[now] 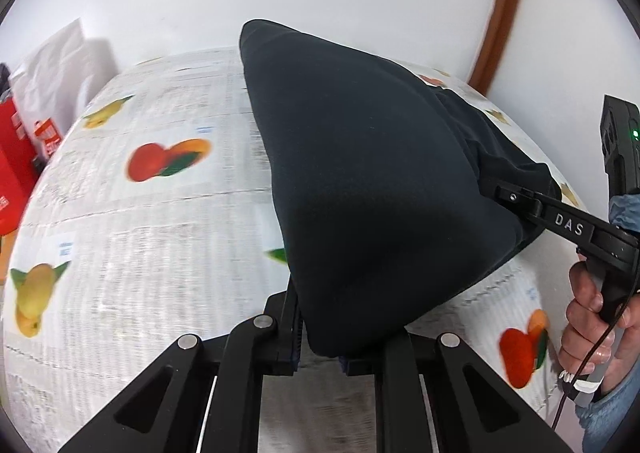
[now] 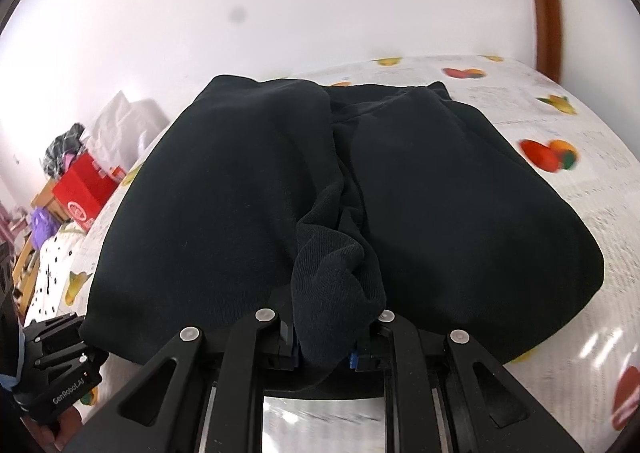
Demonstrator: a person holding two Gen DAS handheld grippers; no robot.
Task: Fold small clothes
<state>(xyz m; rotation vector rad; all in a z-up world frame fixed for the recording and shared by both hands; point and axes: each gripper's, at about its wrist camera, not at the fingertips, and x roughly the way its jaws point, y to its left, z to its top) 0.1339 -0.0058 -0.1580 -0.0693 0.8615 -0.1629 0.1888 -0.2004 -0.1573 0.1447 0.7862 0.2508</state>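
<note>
A dark navy garment [image 1: 360,173] lies on a fruit-printed tablecloth [image 1: 160,213], one side lifted into a fold. My left gripper [image 1: 320,357] is shut on its near corner, which bunches between the pads. My right gripper [image 1: 504,195] comes in from the right in the left wrist view, pinching the cloth's right edge. In the right wrist view the garment [image 2: 280,193] spreads wide, and my right gripper [image 2: 326,353] is shut on a ribbed fold of it. The left gripper [image 2: 80,333] shows at the lower left, at the garment's corner.
A red box [image 1: 12,173] and a white bag [image 1: 60,65] stand past the table's left end, also a red box [image 2: 84,189] in the right wrist view. A white wall and a brown door frame [image 1: 500,13] lie behind. A hand [image 1: 592,317] holds the right gripper's handle.
</note>
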